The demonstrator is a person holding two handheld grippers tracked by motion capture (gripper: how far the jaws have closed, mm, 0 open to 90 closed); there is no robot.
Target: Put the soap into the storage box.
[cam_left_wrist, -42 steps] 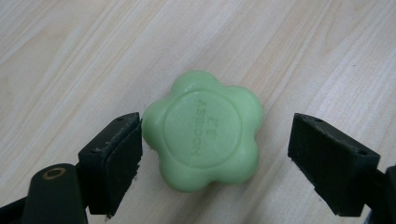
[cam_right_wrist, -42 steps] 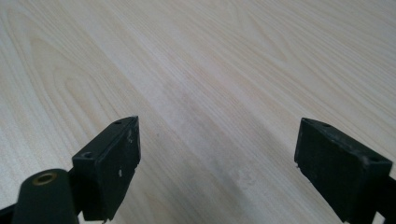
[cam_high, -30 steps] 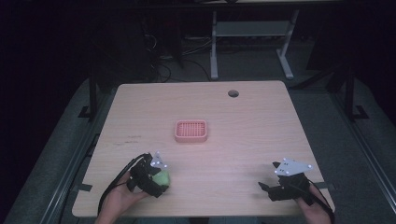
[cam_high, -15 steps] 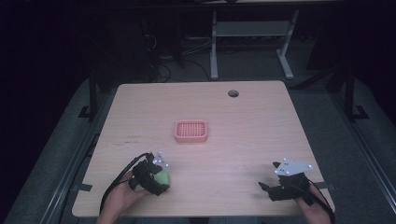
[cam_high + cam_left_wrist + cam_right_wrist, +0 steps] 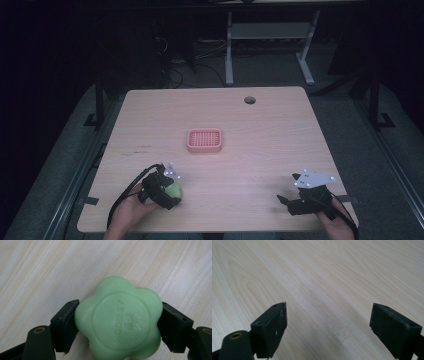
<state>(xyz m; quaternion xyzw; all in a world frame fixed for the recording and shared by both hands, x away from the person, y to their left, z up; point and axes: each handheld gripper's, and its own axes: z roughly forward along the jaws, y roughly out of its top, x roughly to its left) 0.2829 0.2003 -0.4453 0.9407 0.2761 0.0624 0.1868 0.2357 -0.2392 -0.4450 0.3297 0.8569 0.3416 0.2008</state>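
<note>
A pale green flower-shaped soap [image 5: 118, 320] with raised lettering sits between the jaws of my left gripper [image 5: 118, 326], which is shut on it just above the wooden table. In the high view the same green soap [image 5: 174, 190] shows at the front left, in my left gripper [image 5: 167, 189]. At the front right my right gripper [image 5: 290, 200] hovers low over bare wood. Its two black jaws stand wide apart around nothing, so my right gripper [image 5: 328, 325] is open.
A small pink slotted soap dish [image 5: 204, 140] lies near the middle of the table [image 5: 280, 130]. A round cable hole [image 5: 249, 100] is at the far edge. Dark floor and desk legs lie beyond the table.
My left gripper with the green soap has shifted slightly forward and to the right. The right gripper has stayed put.
</note>
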